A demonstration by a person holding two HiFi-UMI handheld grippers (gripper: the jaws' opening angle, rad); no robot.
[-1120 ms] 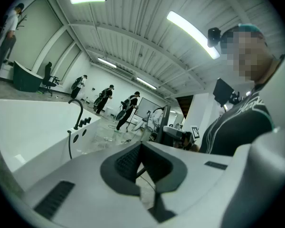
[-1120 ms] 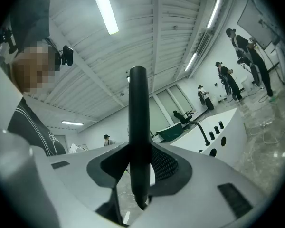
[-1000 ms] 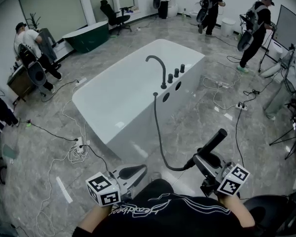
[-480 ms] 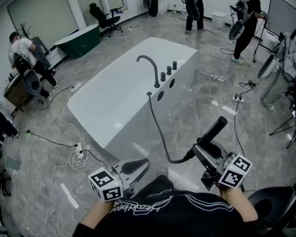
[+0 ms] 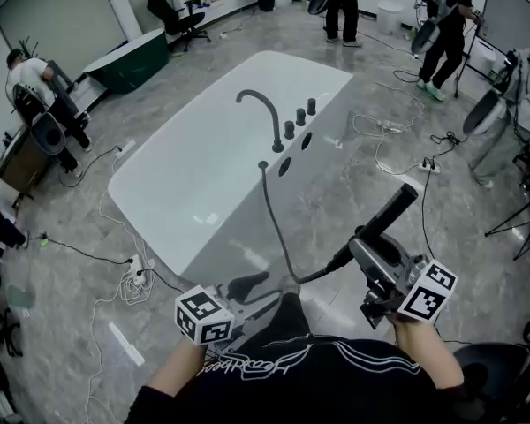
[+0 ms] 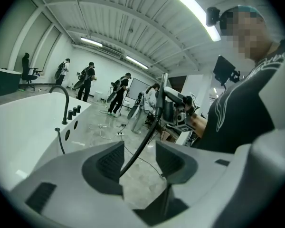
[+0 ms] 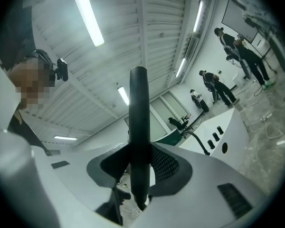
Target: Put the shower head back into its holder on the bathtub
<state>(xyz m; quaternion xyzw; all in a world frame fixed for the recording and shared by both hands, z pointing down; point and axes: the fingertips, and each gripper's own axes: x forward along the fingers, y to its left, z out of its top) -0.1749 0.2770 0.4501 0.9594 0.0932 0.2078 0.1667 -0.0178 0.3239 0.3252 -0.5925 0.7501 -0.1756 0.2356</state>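
Note:
The black shower head (image 5: 387,223) (image 7: 138,127) is a straight wand, and my right gripper (image 5: 367,247) (image 7: 140,167) is shut on its handle, pointing it up and away. Its black hose (image 5: 274,219) (image 6: 138,148) runs from a small fitting (image 5: 263,164) on the rim of the white bathtub (image 5: 185,184), beside the curved black faucet (image 5: 263,113). My left gripper (image 5: 250,286) (image 6: 140,158) has just been opening. Its jaws now stand apart with the hose passing between them, pads not pressing on it.
Three black knobs (image 5: 300,117) stand on the tub rim by the faucet, with two round holes (image 5: 284,166) in the side below. Cables and a power strip (image 5: 141,268) lie on the marble floor. Several people work at the room's far end (image 5: 442,25).
The left gripper has moved right and lower, to the hose, and its jaws have gone from shut to open. The right gripper has carried the shower head slightly right and up.

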